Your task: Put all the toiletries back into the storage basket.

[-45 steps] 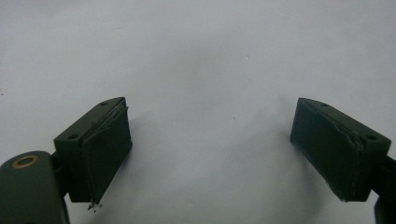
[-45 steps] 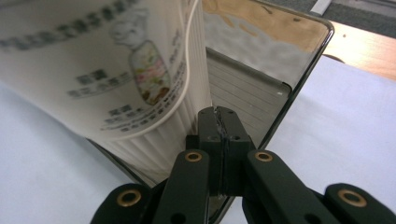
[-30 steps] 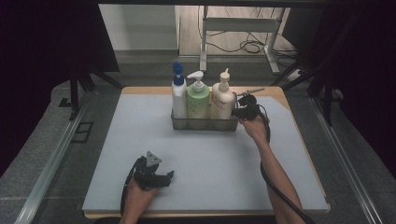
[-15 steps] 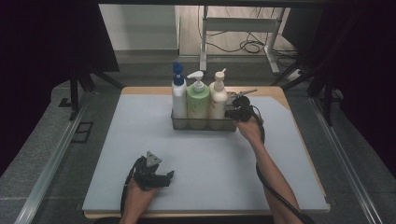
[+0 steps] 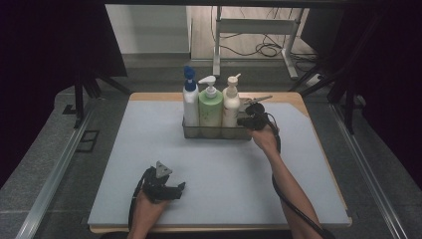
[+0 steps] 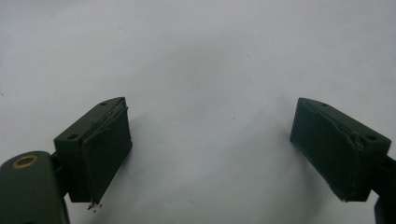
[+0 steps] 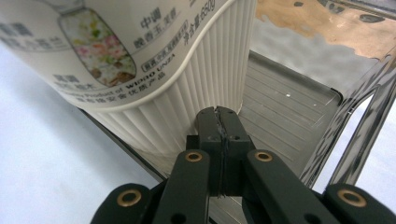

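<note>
The right hand-held gripper has its jaws pinched fully together, empty, tips at the clear caddy beside the cream bottle — near the desk's far edge, w/ two other bottles. It seems to be nudging the caddy. Next: probably a steady push. The left hand-held gripper rests near the front edge — jaws spread, empty.

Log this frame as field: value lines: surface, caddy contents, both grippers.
surface: pale blue mat on a wooden table
caddy: clear tray at the far middle of the mat
contents, left to right: white bottle with blue pump; green pump bottle; cream pump bottle
left gripper: jaws wide apart, nothing between them, low over bare mat at the near edge
right gripper: jaws closed together, at the caddy's right end, tips against the cream bottle's ribbed base
</note>
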